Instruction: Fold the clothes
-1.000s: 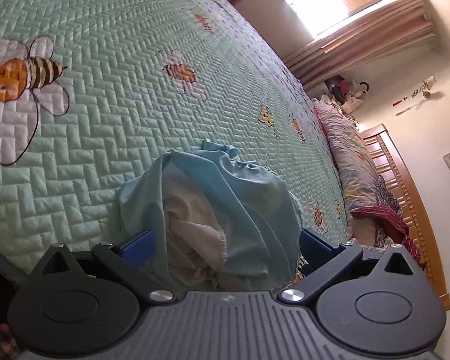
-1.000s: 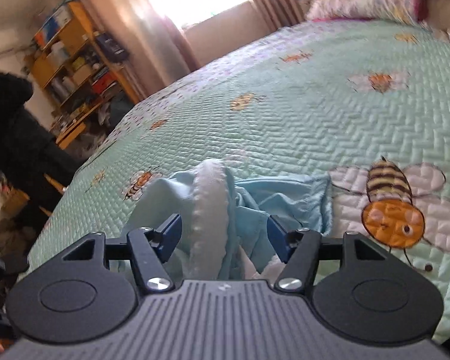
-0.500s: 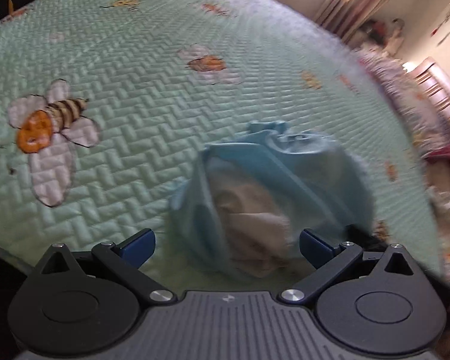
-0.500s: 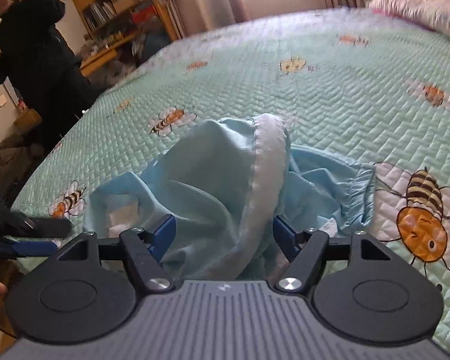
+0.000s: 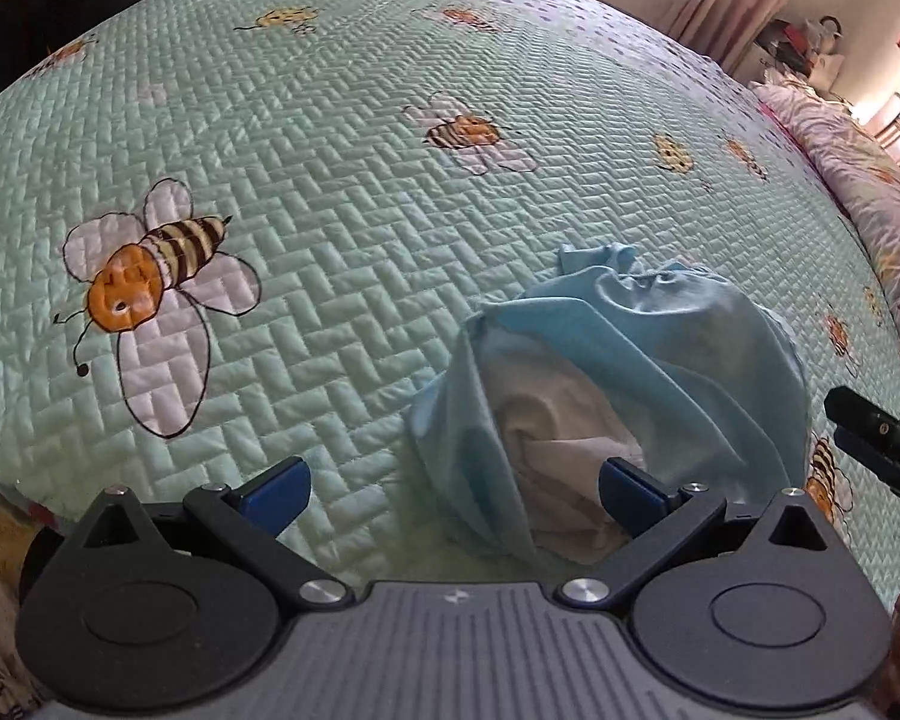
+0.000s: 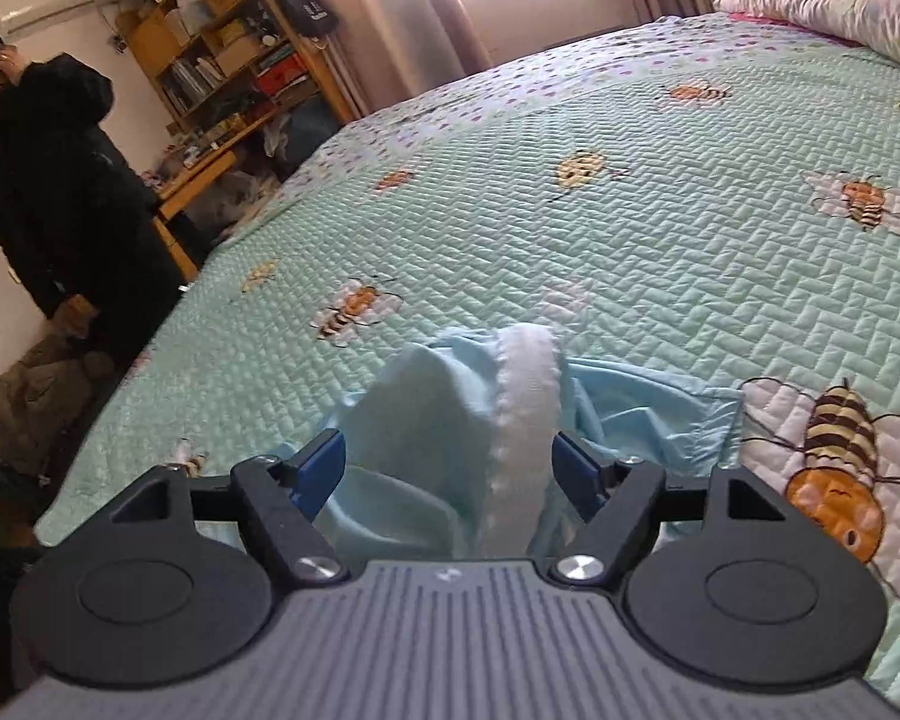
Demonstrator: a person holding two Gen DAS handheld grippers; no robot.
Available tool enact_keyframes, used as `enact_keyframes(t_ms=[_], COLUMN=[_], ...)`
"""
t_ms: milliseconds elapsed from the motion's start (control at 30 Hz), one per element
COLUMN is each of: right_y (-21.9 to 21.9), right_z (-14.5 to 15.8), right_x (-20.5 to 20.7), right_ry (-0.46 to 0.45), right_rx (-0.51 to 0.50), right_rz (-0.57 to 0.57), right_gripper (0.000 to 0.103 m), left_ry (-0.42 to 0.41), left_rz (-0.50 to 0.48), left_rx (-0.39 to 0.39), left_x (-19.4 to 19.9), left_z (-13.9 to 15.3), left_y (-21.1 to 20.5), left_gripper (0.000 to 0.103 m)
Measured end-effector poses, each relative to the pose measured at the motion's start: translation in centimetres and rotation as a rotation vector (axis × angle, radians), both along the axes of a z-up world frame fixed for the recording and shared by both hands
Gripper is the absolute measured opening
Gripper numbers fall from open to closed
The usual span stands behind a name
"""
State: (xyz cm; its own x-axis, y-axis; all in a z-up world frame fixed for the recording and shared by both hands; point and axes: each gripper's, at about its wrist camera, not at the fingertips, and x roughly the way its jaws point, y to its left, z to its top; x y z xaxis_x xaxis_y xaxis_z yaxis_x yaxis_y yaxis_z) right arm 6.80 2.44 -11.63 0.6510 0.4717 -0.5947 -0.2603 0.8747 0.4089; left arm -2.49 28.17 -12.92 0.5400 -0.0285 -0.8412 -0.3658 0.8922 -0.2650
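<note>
Crumpled light-blue cotton garment (image 5: 642, 372) heaped on mint quilted bee-print bedspread (image 5: 342, 192); no readable writing. Left tongs (image 5: 453, 489) spread wide, released. Right tongs (image 6: 450, 468) opening, cloth loose between.

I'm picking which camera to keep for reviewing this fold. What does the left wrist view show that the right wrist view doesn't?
Only the left wrist view: the garment's pale inner lining and the other tool's dark tip at right.
Only the right wrist view: the white scalloped waistband, a person in black and wooden shelves.
Both: the light blue garment crumpled on the bee-print quilt.
</note>
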Motion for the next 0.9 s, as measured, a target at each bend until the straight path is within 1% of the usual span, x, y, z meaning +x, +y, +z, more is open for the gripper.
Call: enact_keyframes(t_ms=[67,167,333,467,667,733,767,833,867,900], right_y=[-0.2,-0.8,-0.5,0.1,1.3,1.9,2.2,2.7,2.9,3.1], right_z=[-0.7,-2.1,-3.8,-4.5,-4.9,-5.2,-5.3,-5.3,-5.3,-5.2], right_x=[0.5,1.9,3.2,3.5,3.5,3.4,3.3,3.2,3.1,3.1], right_ry=[0.009,0.061,0.115,0.127,0.112,0.114,0.114,0.107,0.102,0.096], right_rx=[-0.011,0.003,-0.020,-0.029,-0.052,-0.065,-0.072,-0.085,-0.092,-0.097], right_rz=[-0.016,-0.036,-0.053,-0.042,0.022,0.042,0.051,0.067,0.074,0.081], right_gripper=[0.077,0.077,0.077,0.077,0.076,0.071,0.066,0.053,0.049,0.042], left_ry=[0.006,0.008,0.005,0.000,0.004,0.004,0.003,0.001,0.000,-0.001], left_rz=[0.005,0.005,0.003,0.009,0.016,0.017,0.016,0.016,0.017,0.018], left_rx=[0.000,0.008,0.005,0.015,0.013,0.015,0.015,0.014,0.014,0.014], left_x=[0.0,-0.1,-0.3,-0.5,-0.6,-0.6,-0.7,-0.7,-0.8,-0.8], left_z=[-0.2,-0.2,0.0,0.2,0.1,0.1,0.1,0.0,0.0,0.0], left_y=[0.2,0.2,0.3,0.5,0.7,0.6,0.6,0.7,0.7,0.7], left_gripper=[0.102,0.102,0.102,0.102,0.102,0.102,0.102,0.102,0.102,0.102])
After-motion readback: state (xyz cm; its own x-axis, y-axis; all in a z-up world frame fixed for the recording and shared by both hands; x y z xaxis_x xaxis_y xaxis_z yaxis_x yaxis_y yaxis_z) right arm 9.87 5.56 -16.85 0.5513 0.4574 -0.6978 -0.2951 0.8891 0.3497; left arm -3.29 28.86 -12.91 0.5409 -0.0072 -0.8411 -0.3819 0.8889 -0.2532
